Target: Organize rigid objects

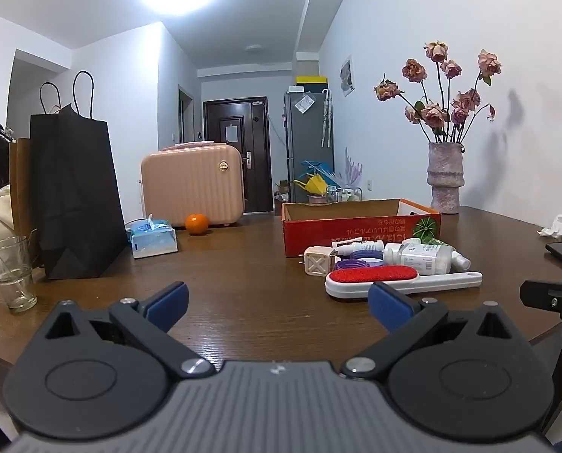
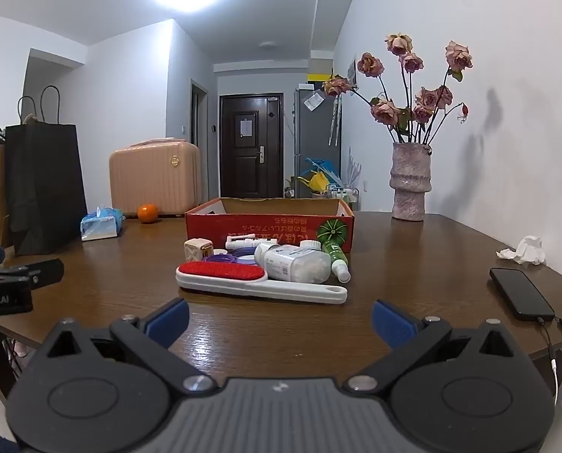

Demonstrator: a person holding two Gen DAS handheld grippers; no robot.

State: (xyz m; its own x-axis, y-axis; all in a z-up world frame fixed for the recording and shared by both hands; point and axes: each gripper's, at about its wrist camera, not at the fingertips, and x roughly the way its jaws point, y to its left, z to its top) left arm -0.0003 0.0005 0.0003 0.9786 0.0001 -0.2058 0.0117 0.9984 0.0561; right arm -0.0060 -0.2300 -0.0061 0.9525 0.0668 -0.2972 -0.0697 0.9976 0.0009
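A pile of small items lies on the brown table in front of an open red cardboard box (image 1: 360,226) (image 2: 269,224). It holds a white lint brush with a red pad (image 1: 394,278) (image 2: 243,277), a clear white-capped bottle (image 1: 424,256) (image 2: 294,262), a green spray bottle (image 2: 335,255), a beige cube plug (image 1: 317,262) (image 2: 197,249), a white tube (image 1: 358,246) (image 2: 243,242) and purple rings (image 1: 352,263) (image 2: 224,256). My left gripper (image 1: 279,304) is open and empty, left of the pile. My right gripper (image 2: 279,319) is open and empty, just short of the brush.
A black paper bag (image 1: 75,196) (image 2: 43,188), a glass (image 1: 11,271), a tissue pack (image 1: 152,236) (image 2: 99,222), an orange (image 1: 196,223) (image 2: 147,213) and a pink case (image 1: 192,185) stand left. A flower vase (image 1: 445,179) (image 2: 411,183), a crumpled tissue (image 2: 524,251) and a black phone (image 2: 520,292) are right.
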